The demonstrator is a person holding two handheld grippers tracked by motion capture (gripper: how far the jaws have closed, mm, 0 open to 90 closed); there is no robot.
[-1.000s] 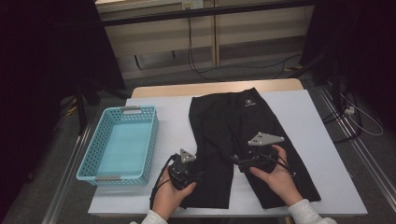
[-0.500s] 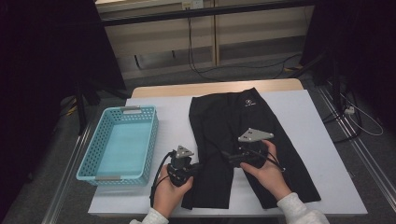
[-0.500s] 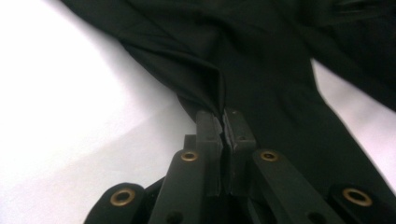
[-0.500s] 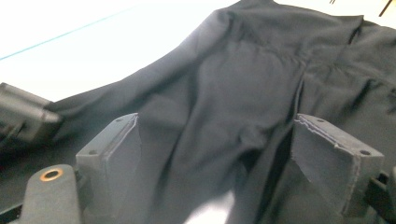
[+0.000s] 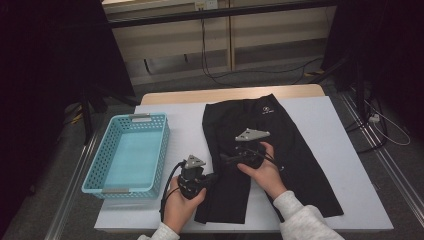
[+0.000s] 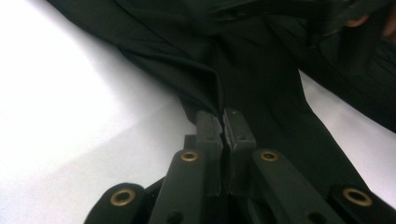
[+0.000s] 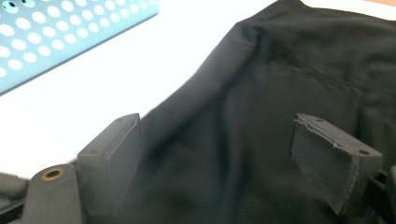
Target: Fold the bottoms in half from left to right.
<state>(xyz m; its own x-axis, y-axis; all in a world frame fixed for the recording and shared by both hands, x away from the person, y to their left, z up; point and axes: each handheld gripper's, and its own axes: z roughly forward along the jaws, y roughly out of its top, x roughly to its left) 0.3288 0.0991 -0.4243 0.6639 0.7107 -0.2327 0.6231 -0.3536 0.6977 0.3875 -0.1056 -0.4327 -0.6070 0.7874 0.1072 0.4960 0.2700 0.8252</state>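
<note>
- Jaws of the left gripper (image 6: pixel 223 126) are pinched together on a raised fold of the black shorts (image 5: pixel 260 150), at the outer edge of the leg nearest the basket (image 5: pixel 131 152); the cloth stands up in a narrow ridge right between the pads.
- Jaws of the right gripper (image 7: pixel 229 158) stand wide apart, with black cloth lying between and below them; the pads press on nothing.
- In the high view the left gripper (image 5: pixel 210 179) sits at the hem side of the shorts' leg, between the basket and the right gripper (image 5: pixel 227 159), which hovers over the middle of the garment.
- Black shorts lie spread flat on the white table (image 5: pixel 340 145), just to the right of the basket, waistband at the far end and two legs fanning toward the person.
- A small white logo (image 5: pixel 266 109) marks the cloth near the waistband.
- Fabric is plain, matte and dark, with soft creases running along the leg; a seam line crosses it in the right gripper view.
- Light blue and perforated, the basket has walls full of round holes and stands apart from the shorts, a strip of bare table between them.
</note>
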